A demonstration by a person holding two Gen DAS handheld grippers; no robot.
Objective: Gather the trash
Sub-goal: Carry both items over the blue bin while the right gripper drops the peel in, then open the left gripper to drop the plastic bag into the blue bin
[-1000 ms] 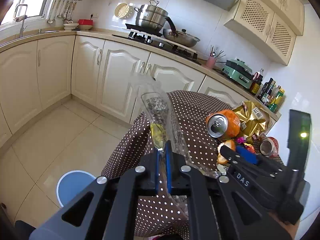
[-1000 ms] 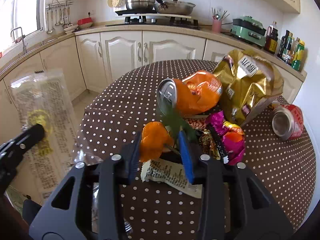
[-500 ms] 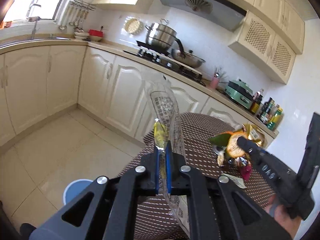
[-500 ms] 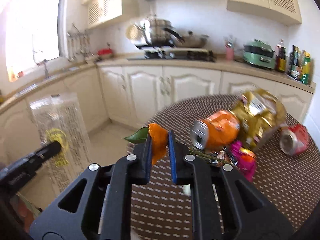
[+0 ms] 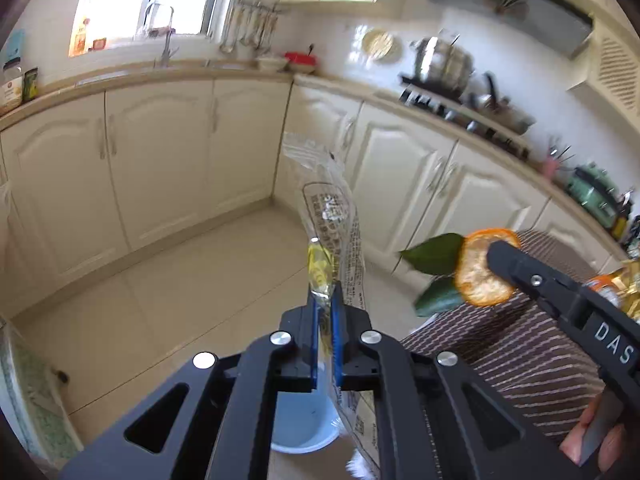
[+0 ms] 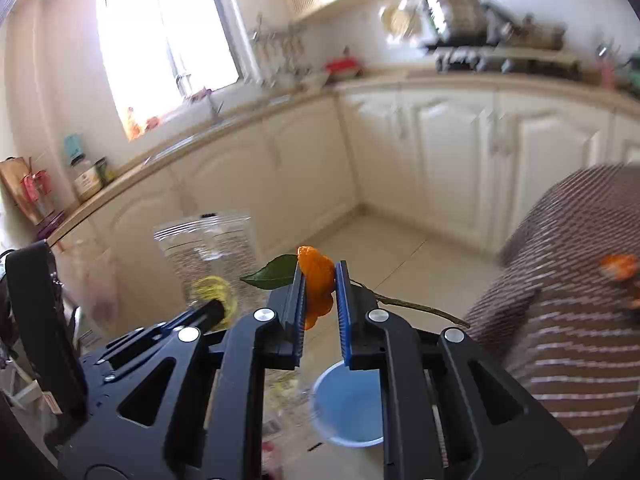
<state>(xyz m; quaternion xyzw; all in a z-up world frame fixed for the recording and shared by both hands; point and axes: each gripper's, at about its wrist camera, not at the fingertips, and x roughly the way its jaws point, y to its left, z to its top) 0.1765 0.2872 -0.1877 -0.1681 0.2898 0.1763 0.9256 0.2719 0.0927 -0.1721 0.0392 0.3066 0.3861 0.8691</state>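
Left gripper [image 5: 325, 300]: pinched tight on a clear plastic wrapper [image 5: 334, 216], which stood up from the blue pads with printed text and a yellow patch showing.
Right gripper [image 6: 320, 280]: its jaws had just been closing, and they gripped an orange peel [image 6: 316, 276] with a green leaf [image 6: 272, 274] and a thin stem [image 6: 412, 306] sticking out to either side.
Bin: a pale blue bin [image 6: 348, 404] stood open on the tiled floor [image 5: 168, 304], below both grippers and partly covered by them.
Table: a brown dotted tablecloth [image 6: 568, 300] hung at the right, near the bin; more orange scrap [image 6: 619, 266] lay on it.
Surroundings: cream cabinets [image 5: 160, 160] ran along the walls, under a bright window [image 6: 168, 40].
In the way: the wrapper's lower end hung across the bin's rim in the left wrist view.
Hard to make out: the stove, pots and counter items were smeared by blur; the far table was cut off at the frame edge.
Person: fingers [image 5: 592, 432] showed only at the lower right corner.
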